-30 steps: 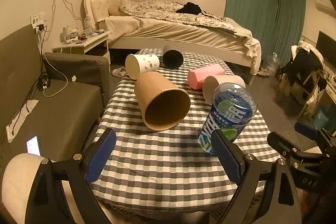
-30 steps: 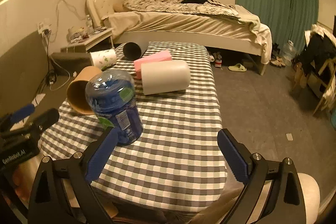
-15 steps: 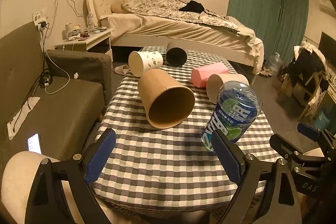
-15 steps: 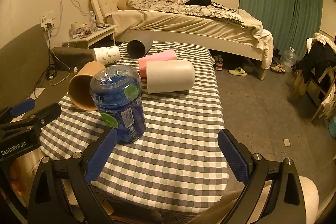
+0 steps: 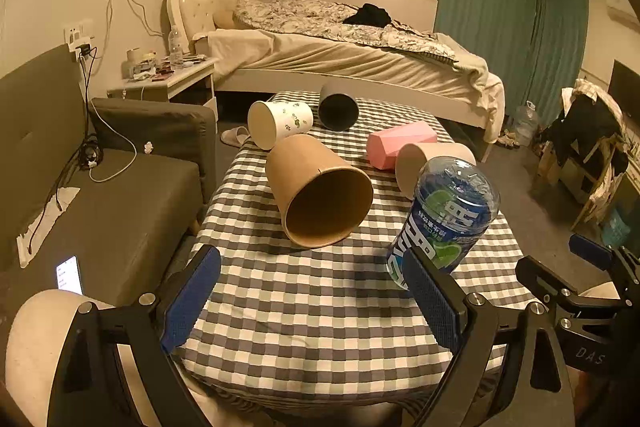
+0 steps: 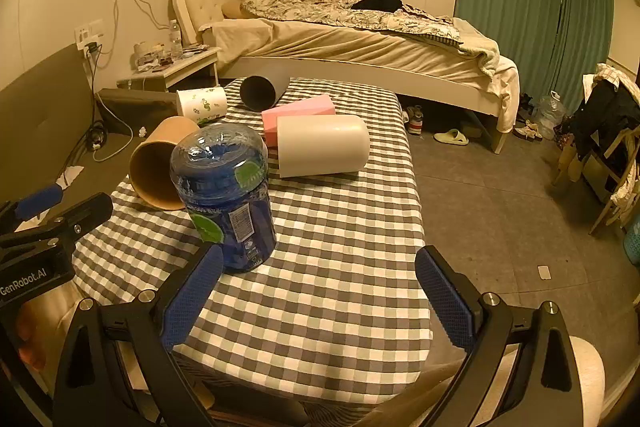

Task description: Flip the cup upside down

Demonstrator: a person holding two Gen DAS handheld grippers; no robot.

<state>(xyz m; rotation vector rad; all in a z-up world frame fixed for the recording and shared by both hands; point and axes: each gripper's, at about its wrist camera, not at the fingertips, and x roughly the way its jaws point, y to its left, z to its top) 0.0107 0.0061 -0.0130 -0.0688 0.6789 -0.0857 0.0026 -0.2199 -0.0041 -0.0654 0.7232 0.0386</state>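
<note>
Several cups lie on their sides on the checked tablecloth (image 5: 304, 311): a brown paper cup (image 5: 320, 191) (image 6: 160, 167), a white patterned cup (image 5: 280, 123) (image 6: 202, 103), a black cup (image 5: 338, 111) (image 6: 260, 91), a pink cup (image 5: 400, 143) (image 6: 298, 115) and a cream cup (image 5: 432, 163) (image 6: 322, 145). A blue labelled plastic cup (image 5: 444, 219) (image 6: 226, 195) stands near the front edge. My left gripper (image 5: 310, 291) hovers open before the brown cup's mouth. My right gripper (image 6: 320, 287) is open, with the blue cup beside its left finger. Neither holds anything.
A grey sofa (image 5: 120, 195) with a lit phone (image 5: 68, 273) flanks the table's left side. Behind the table are a bed (image 6: 360, 43) and a nightstand (image 5: 168, 83). Bare floor (image 6: 500, 207) lies to the right, with a cluttered chair (image 6: 612, 131) beyond it.
Both wrist views have shifted slightly, so both grippers drifted a little. The cups on the table have not moved, and both grippers stay open.
</note>
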